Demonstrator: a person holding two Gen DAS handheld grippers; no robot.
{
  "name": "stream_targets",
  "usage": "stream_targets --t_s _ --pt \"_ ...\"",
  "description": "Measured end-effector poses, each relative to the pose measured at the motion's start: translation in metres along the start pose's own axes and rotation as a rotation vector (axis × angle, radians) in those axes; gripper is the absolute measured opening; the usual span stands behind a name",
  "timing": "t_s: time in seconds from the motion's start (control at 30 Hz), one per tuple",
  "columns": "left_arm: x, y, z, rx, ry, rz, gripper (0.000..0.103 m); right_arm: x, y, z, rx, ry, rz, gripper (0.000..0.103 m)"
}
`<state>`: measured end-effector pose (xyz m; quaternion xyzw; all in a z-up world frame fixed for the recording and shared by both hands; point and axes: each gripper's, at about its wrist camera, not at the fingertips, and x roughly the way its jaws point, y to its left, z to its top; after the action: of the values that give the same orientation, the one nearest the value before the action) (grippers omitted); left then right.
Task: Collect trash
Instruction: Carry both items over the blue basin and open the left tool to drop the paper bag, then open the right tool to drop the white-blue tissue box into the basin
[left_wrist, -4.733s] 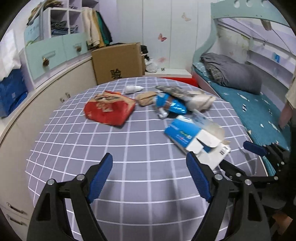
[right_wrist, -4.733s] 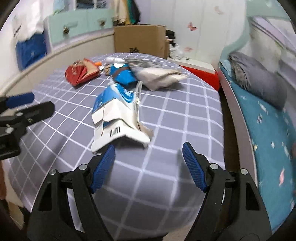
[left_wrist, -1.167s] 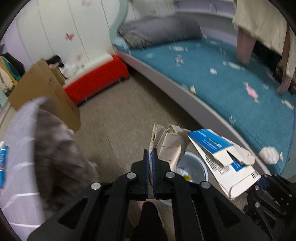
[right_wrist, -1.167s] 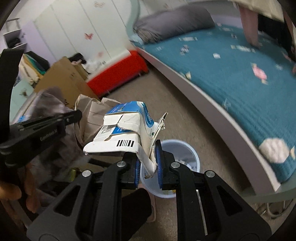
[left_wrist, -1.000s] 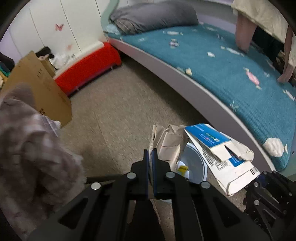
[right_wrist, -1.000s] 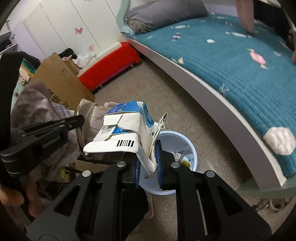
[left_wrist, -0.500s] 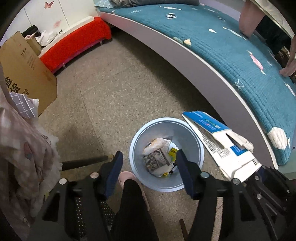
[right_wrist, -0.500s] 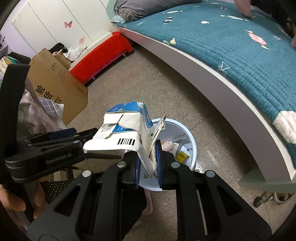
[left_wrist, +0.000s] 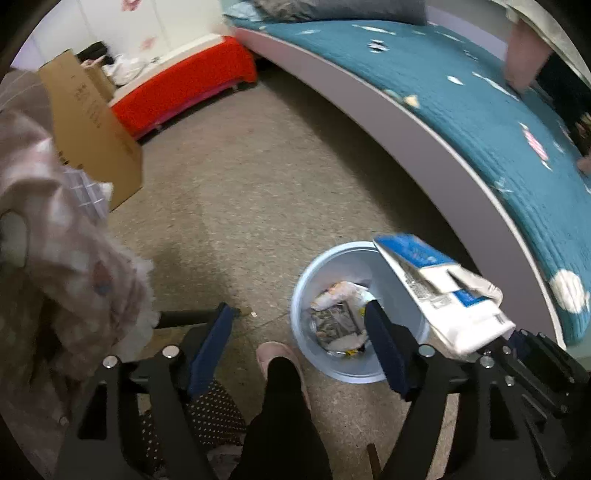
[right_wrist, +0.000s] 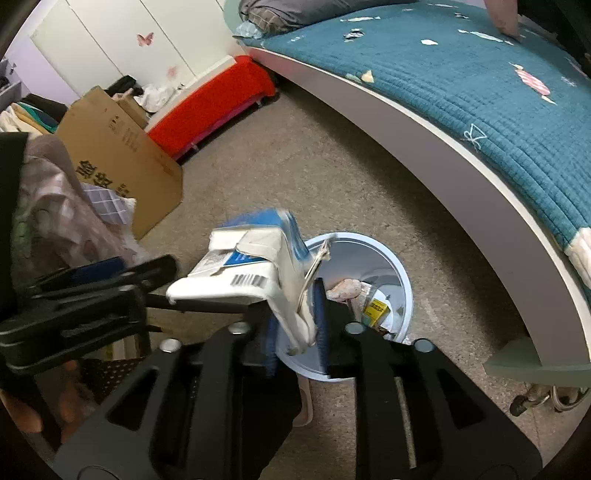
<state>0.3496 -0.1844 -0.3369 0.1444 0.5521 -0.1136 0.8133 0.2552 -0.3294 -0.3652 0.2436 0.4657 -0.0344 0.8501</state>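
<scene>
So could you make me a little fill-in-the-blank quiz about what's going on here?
1. The blue and white carton sits between the jaws of the ____ gripper.
2. The round bin on the floor is light ____.
3. The left gripper holds ____.
4. The bedspread is ____.

Missing words: right; blue; nothing; teal

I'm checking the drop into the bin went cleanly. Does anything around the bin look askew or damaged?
The blue-and-white carton is crushed and torn open. It hangs tilted over the bin's rim between the opening jaws of the right gripper, not yet inside. The left gripper is empty, also opening.
</scene>
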Motion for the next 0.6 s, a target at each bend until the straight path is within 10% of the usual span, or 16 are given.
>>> stream_targets --t_s 0.07,0.6 --pt "0.002 0.005 -0.001 -0.022 0.017 0.004 0.074 0.007 -0.002 -0.001 0.010 0.016 -0.020 0.056" --pt "-0.058 -0.021 -0.015 0.009 -0.072 -0.056 0.074 -0.079 -0.002 -0.011 -0.001 -0.061 -0.015 0.062"
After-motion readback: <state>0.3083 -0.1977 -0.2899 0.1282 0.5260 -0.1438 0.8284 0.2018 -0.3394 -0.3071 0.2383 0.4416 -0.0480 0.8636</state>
